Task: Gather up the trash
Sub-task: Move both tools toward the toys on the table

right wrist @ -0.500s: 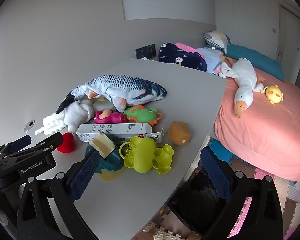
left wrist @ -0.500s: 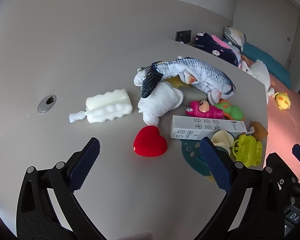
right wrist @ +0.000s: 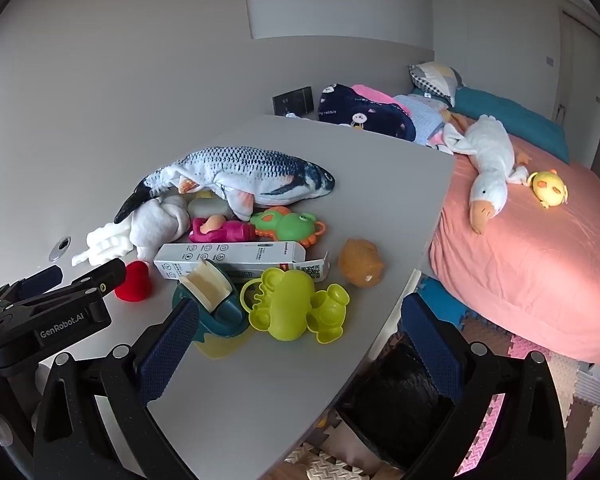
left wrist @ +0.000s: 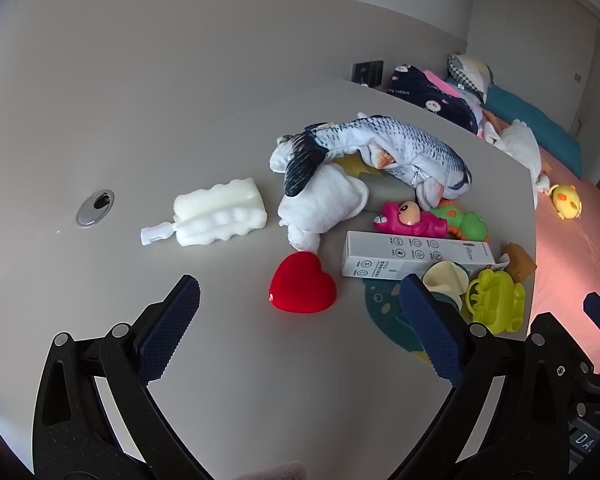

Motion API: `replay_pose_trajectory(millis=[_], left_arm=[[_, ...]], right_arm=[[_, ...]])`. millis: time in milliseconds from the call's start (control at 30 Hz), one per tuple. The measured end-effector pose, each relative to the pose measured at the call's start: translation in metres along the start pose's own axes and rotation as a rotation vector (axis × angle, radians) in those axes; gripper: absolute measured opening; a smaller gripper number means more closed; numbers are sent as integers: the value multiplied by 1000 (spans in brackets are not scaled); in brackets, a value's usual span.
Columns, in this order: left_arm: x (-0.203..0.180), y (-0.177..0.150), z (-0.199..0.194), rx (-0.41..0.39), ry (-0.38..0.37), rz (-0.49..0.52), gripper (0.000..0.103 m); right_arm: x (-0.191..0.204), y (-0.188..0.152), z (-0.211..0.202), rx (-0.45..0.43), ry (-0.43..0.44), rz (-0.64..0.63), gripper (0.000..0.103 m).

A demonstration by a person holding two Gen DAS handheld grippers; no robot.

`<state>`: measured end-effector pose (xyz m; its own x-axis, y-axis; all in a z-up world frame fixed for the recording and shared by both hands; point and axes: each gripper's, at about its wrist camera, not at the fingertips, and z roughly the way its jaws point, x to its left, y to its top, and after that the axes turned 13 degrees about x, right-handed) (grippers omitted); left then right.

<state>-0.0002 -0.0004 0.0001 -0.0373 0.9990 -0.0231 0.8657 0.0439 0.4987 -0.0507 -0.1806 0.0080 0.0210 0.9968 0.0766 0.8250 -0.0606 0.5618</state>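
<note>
A white cardboard box (left wrist: 416, 254) lies open-ended on the grey table (left wrist: 180, 140), among toys; it also shows in the right wrist view (right wrist: 236, 260). A crumpled white cloth or tissue (left wrist: 324, 204) lies beside a plush fish (left wrist: 396, 148). A black-lined trash bin (right wrist: 396, 400) stands on the floor below the table's near edge. My left gripper (left wrist: 300, 320) is open and empty, hovering just before a red heart (left wrist: 302, 282). My right gripper (right wrist: 300, 328) is open and empty above the table edge, near a yellow-green toy (right wrist: 296, 308).
A white foam piece (left wrist: 220, 212) and a metal grommet (left wrist: 95, 207) sit on the table's left. Pink (left wrist: 408, 220), green (left wrist: 464, 222) and orange (right wrist: 360, 262) toys, plus a teal tape dispenser (right wrist: 216, 300), crowd the box. A pink bed (right wrist: 540, 240) with a plush goose (right wrist: 488, 168) stands right.
Both views have barely shifted; the grippers stay open and nothing on the table has moved.
</note>
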Motion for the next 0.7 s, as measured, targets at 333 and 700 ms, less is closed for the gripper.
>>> replay_pose_trajectory(millis=[333, 700], left_arm=[[0, -2, 0, 3, 0, 0, 97], [4, -2, 4, 4, 2, 1, 97]], right_arm=[[-5, 0, -1, 5, 8, 3, 100], [-6, -1, -1, 5, 7, 4, 100]])
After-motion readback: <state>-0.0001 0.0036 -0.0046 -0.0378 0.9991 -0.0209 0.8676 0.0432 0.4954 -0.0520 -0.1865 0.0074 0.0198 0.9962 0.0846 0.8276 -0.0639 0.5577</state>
